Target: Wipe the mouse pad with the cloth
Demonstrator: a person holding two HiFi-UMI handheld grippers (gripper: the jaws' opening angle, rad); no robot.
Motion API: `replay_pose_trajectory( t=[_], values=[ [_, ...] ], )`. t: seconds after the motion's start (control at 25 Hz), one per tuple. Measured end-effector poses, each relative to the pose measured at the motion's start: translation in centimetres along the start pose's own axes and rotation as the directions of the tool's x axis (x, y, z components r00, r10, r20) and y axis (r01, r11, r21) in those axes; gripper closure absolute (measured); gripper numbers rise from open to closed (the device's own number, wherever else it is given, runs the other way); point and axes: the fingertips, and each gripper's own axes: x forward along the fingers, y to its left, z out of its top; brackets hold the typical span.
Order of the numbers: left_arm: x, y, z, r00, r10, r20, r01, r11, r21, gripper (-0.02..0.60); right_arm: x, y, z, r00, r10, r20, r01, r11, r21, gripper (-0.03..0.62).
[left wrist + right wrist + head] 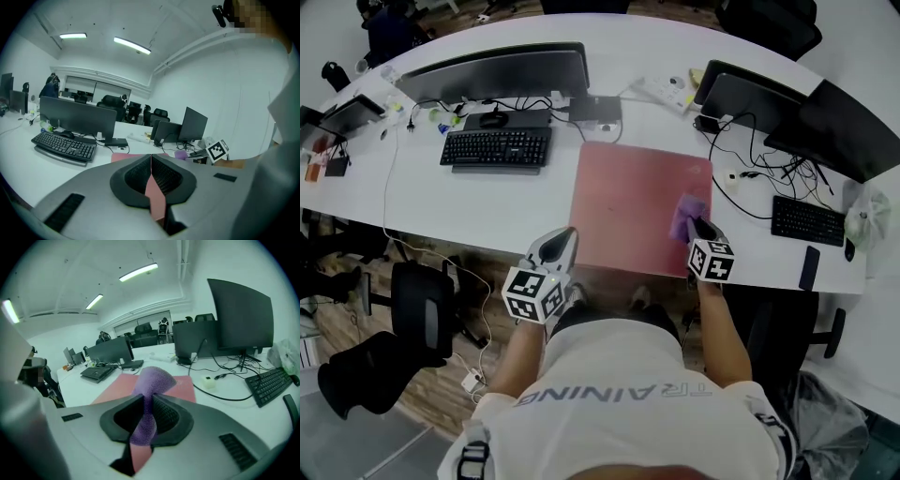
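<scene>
A large pink mouse pad [633, 202] lies on the white desk [487, 202] in front of me. My right gripper [695, 229] is over the pad's right side, shut on a purple cloth [685, 215] that bunches out past its jaws [152, 383]. The pad [117, 387] shows under and ahead of those jaws. My left gripper [563, 242] hovers at the near desk edge just left of the pad, its jaws closed together with nothing between them [151, 165]. A strip of pink pad [123, 157] shows ahead of it.
A black keyboard [497, 147] and monitor [492, 71] stand left of the pad. More monitors [839, 127], tangled cables [764, 173], another keyboard [806, 220] and a phone [809, 268] sit at the right. A power strip [666, 91] lies behind. Office chairs [417, 305] stand below the desk edge.
</scene>
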Motion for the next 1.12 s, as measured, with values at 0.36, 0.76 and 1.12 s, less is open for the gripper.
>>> replay_pose_trajectory(
  t=[0.36,0.76,1.12],
  values=[
    [-8.3,9.4,-1.3,0.997,0.079,0.007,-0.079,0.996,-0.036,0.549,3.8,18.8,0.4,0.977,0.212,-0.017,-0.212,0.975,-0.073,0.517],
    [-16.0,16.3,-4.3,0.984,0.178,-0.006,-0.178,0.981,-0.075,0.549,9.4,32.8,-5.9,0.930,0.330,-0.162,-0.352,0.926,-0.137,0.517],
    [-17.1,16.1,-5.3,0.983,0.184,-0.012,-0.184,0.979,-0.084,0.549,12.3,33.2,-10.9,0.917,0.291,-0.272,-0.340,0.928,-0.154,0.517]
  ],
)
